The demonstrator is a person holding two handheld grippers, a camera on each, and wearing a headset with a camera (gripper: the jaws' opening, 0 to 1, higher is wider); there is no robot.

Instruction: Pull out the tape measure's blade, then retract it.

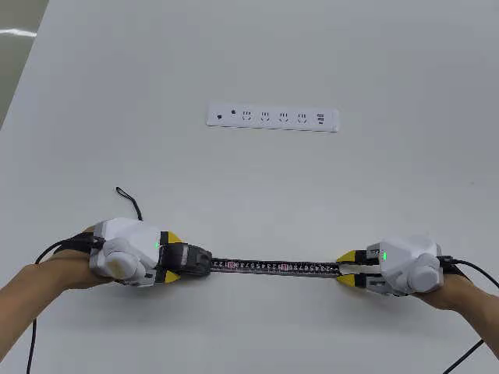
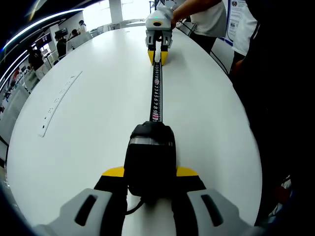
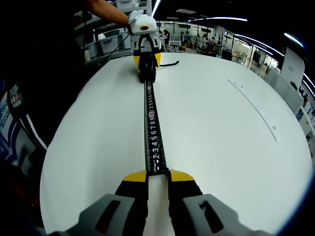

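Note:
The black tape measure case (image 1: 193, 259) (image 2: 150, 150) lies on the white table, and my left gripper (image 1: 173, 258) (image 2: 149, 172) is shut on it. Its dark blade (image 1: 277, 267) (image 2: 156, 91) (image 3: 151, 132), printed with white numbers, stretches flat across the table to my right gripper (image 1: 348, 268) (image 3: 157, 174), which is shut on the blade's end. The left gripper (image 3: 146, 61) also appears far off in the right gripper view, and the right gripper (image 2: 158, 54) far off in the left gripper view. A black wrist strap (image 1: 129, 199) trails behind the case.
A white power strip (image 1: 273, 118) (image 2: 58, 101) (image 3: 253, 105) lies farther back on the table. A person stands at the table's edge (image 2: 236, 29). Cables run from both grippers toward the near edge.

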